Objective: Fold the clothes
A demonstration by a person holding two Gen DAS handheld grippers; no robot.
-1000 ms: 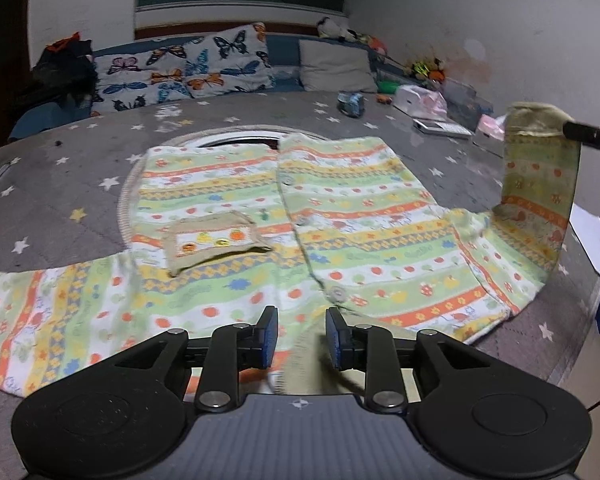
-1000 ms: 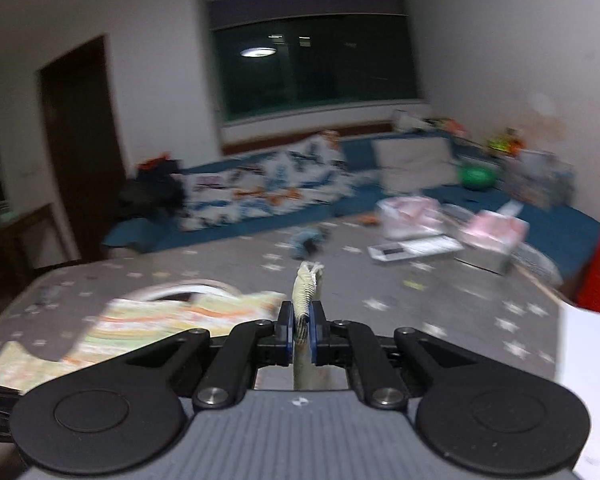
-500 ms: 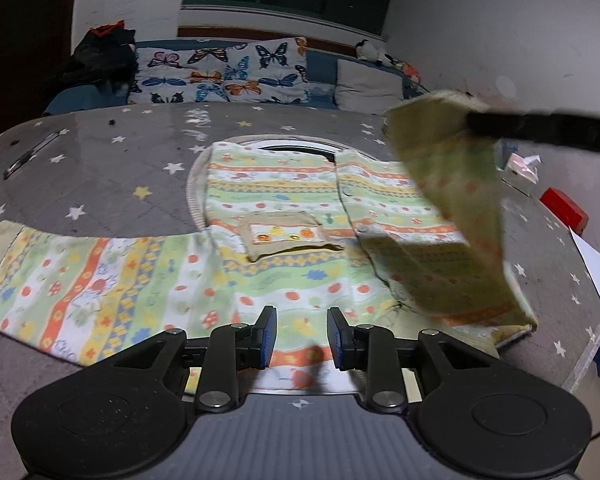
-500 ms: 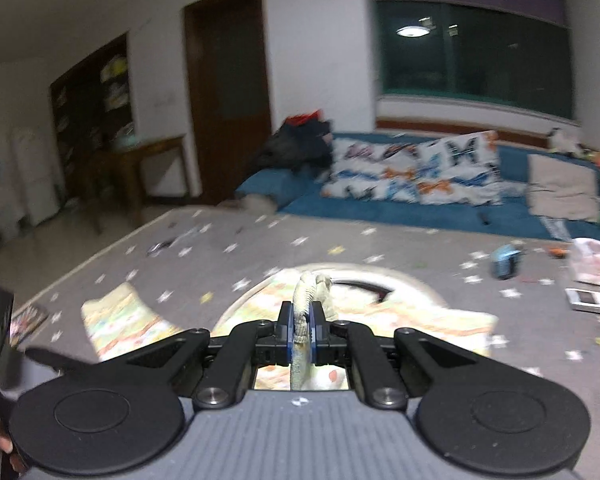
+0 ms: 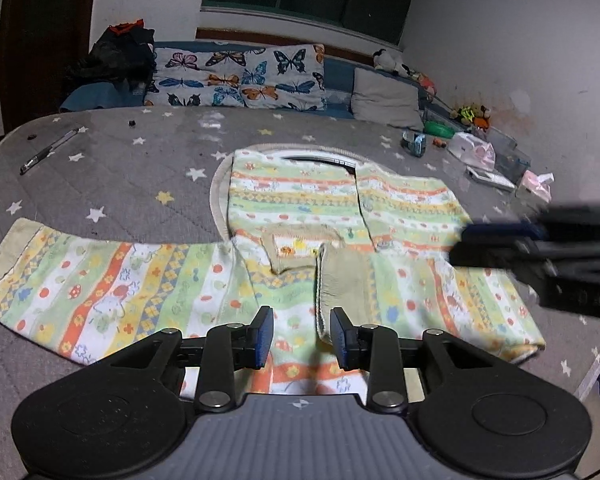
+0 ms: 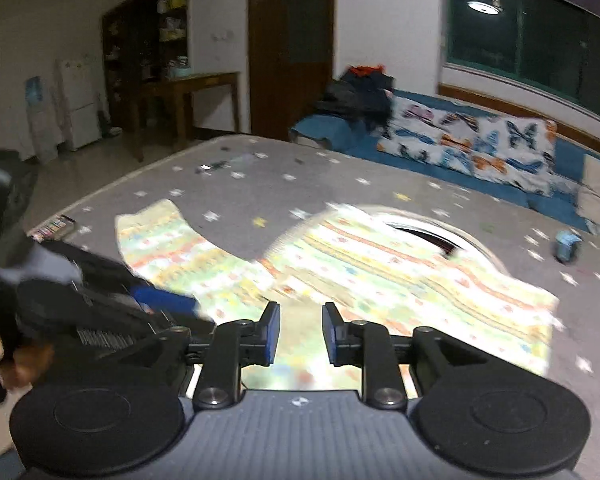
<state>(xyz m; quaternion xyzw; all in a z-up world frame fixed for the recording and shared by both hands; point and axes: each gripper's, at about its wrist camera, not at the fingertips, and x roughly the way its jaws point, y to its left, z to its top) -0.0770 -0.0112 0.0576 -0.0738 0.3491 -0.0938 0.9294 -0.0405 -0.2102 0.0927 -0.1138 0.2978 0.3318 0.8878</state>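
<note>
A striped green, orange and yellow child's shirt (image 5: 300,208) lies flat on the grey star-patterned table (image 5: 140,176). Its right sleeve is folded across the body, with the beige cuff (image 5: 340,276) near the chest pocket. The left sleeve (image 5: 100,280) lies spread out to the left. My left gripper (image 5: 300,334) is open and empty over the shirt's hem. My right gripper (image 6: 298,330) is open and empty above the shirt (image 6: 380,264); it shows blurred at the right of the left wrist view (image 5: 500,240).
A pen (image 5: 48,152) lies at the table's far left. Small items, a phone (image 5: 488,178) and tissue packs (image 5: 472,150) sit at the far right. A sofa with a butterfly cushion (image 5: 240,76) stands behind the table. The table edge runs at right (image 5: 592,364).
My right gripper carried the right sleeve over the shirt body, laid it down and opened. My left gripper stayed open near the hem.
</note>
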